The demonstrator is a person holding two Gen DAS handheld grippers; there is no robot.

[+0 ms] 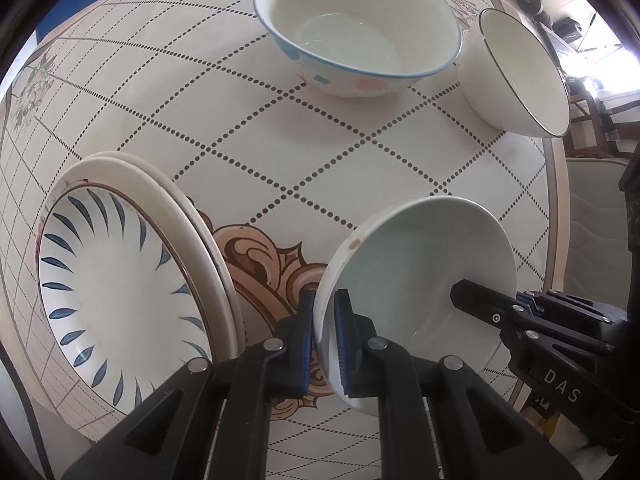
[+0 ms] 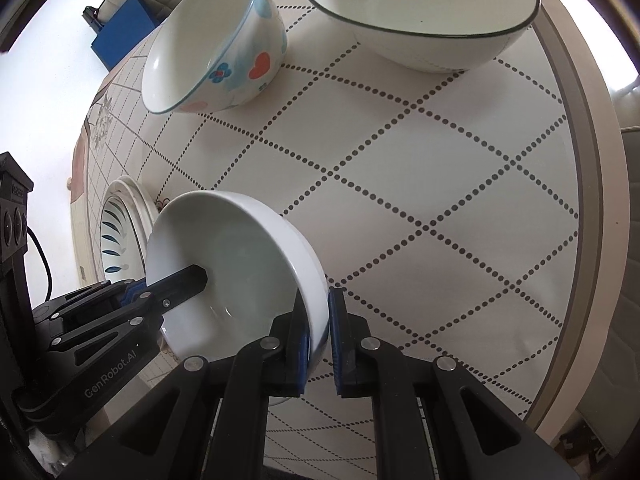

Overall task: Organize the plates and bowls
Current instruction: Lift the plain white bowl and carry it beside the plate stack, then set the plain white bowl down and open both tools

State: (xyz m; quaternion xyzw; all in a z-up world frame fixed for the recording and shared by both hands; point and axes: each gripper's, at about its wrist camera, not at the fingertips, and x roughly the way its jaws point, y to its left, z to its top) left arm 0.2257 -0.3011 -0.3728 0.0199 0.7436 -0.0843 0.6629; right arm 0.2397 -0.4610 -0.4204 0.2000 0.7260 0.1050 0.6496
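Note:
A plain white bowl (image 1: 420,276) is held between both grippers just above the table; it also shows in the right wrist view (image 2: 240,256). My left gripper (image 1: 324,344) is shut on its left rim. My right gripper (image 2: 320,340) is shut on the opposite rim, and appears in the left wrist view (image 1: 480,304). A blue-leaf plate (image 1: 120,280) lies on a larger white plate (image 1: 192,216) to the left. A blue-rimmed bowl with hearts and flowers (image 1: 356,28) and a dark-rimmed white bowl (image 1: 516,72) stand farther back.
The round table (image 1: 312,152) has a dotted diamond cloth and a brown ornament near its middle. Its edge (image 2: 592,184) curves along the right. A blue box (image 2: 124,32) stands beyond the table on the floor.

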